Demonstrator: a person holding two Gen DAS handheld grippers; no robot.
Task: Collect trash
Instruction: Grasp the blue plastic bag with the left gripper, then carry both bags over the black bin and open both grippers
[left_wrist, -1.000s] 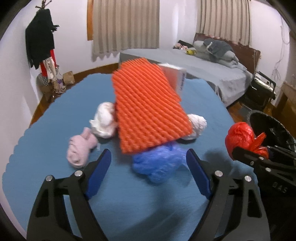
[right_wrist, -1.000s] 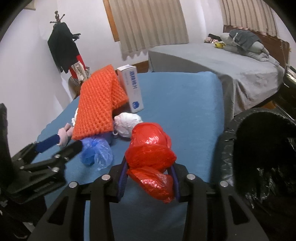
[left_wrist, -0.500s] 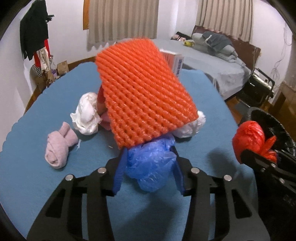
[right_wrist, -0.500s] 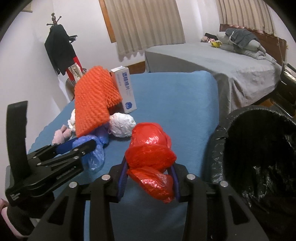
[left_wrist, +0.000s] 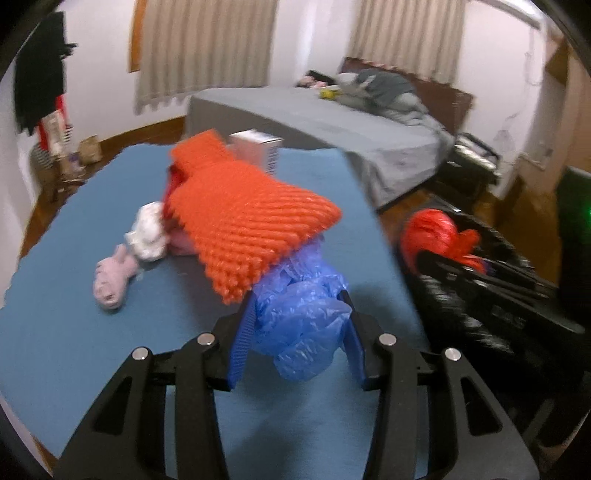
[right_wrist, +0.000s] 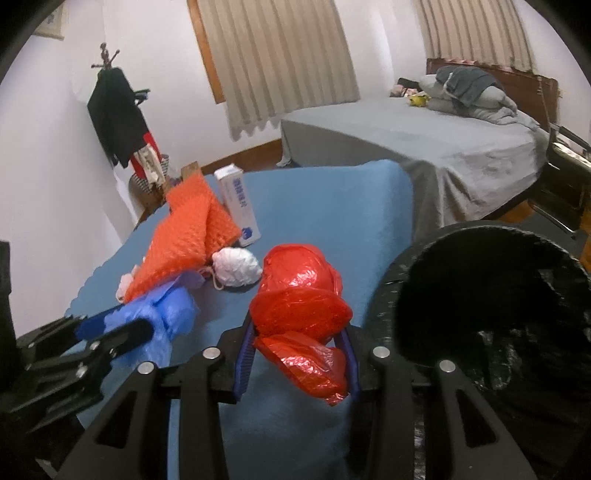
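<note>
My left gripper (left_wrist: 299, 314) is shut on a crumpled blue plastic bag (left_wrist: 301, 321) and holds it a little above the blue table (left_wrist: 74, 332); it also shows in the right wrist view (right_wrist: 166, 317). An orange foam net (left_wrist: 251, 218) rests on the bag's far side. My right gripper (right_wrist: 299, 332) is shut on a crumpled red plastic bag (right_wrist: 301, 295), at the table's right edge beside the black-lined trash bin (right_wrist: 491, 317). The red bag also shows in the left wrist view (left_wrist: 432, 232).
On the table lie a white wad (right_wrist: 236, 267), a pink sock (left_wrist: 112, 277), a white crumpled cloth (left_wrist: 147, 232) and an upright white box (right_wrist: 238, 203). A grey bed (right_wrist: 424, 147) stands behind. A coat rack (right_wrist: 118, 122) is at the far left.
My left gripper closed on the blue bag and lifted it, swinging right toward the bin; the orange net tilted with it. My right gripper moved the red bag closer to the bin.
</note>
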